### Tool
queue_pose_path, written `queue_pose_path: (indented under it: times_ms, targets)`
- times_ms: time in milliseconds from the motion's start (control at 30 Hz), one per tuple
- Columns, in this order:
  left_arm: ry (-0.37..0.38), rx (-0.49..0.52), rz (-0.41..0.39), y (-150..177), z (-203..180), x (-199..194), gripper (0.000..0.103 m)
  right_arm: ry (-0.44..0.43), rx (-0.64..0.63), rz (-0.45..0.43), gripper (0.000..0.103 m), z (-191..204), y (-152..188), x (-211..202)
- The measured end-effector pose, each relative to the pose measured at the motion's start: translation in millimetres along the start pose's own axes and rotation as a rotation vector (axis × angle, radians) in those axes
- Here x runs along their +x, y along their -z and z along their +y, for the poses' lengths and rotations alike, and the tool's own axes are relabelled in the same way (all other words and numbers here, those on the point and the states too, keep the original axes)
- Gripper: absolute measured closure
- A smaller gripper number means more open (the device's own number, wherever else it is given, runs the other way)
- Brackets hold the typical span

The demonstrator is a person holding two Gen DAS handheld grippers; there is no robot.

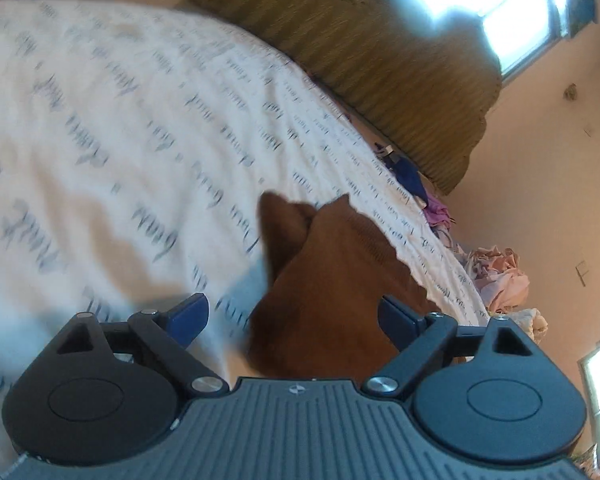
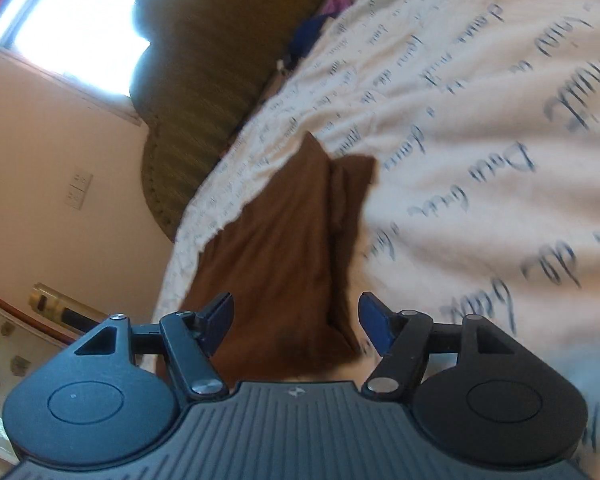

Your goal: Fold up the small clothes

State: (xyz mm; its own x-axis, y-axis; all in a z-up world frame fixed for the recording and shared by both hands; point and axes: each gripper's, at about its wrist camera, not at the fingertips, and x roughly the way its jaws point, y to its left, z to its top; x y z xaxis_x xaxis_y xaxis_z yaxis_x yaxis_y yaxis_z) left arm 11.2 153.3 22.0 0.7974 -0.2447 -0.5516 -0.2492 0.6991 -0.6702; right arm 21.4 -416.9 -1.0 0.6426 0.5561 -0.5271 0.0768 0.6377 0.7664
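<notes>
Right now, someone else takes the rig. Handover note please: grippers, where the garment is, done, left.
Left gripper: jaws open, nothing pinched; the brown garment lies in front of and between them.
Right gripper: open too, same brown garment ahead, not gripped.
Garment lies on the white bedspread with script print, near its edge, partly folded with corners sticking up.
More clothes piled past the bed edge.
Done: seemingly one fold, released.
Left: finish and flatten the fold, then the pile.

Gripper: right gripper (image 2: 296, 320) at 6 o'clock, jaws apart, gripping nothing.
Garment: brown cloth (image 2: 284, 248) at centre, lying on the lettered bedspread (image 2: 480, 120).
</notes>
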Motion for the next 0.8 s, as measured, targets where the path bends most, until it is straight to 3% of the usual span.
queue_pose_path:
  times_ms: [67,133,300,367,400,433,467,600,800]
  targets:
    - [0.008,-0.056,0.025,16,10,2,0.015,-0.005,0.007,0.001,0.034,-2,14,2]
    - [0.004,-0.045,-0.005,23,3,2,0.012,-0.021,0.027,-0.022,0.034,1,19,7]
    - [0.030,-0.094,0.018,14,-8,32,0.014,-0.055,0.119,-0.035,0.036,4,15,38]
    - [-0.009,-0.100,0.017,13,-12,41,0.032,-0.068,0.149,-0.066,0.039,3,13,42]
    - [-0.022,-0.091,0.033,11,-15,45,0.064,-0.068,0.160,-0.061,0.061,2,11,46]
    - [-0.031,-0.080,0.075,11,-17,52,0.094,-0.068,0.168,-0.038,0.092,0,10,50]
    - [-0.041,-0.080,0.105,12,-17,57,0.093,-0.063,0.171,-0.027,0.093,-2,10,53]
    - [-0.079,0.008,0.075,12,-32,51,0.094,-0.062,0.117,-0.051,0.095,4,11,46]
    - [-0.004,0.046,0.059,5,-47,4,0.095,-0.102,0.037,-0.031,0.095,26,9,19]
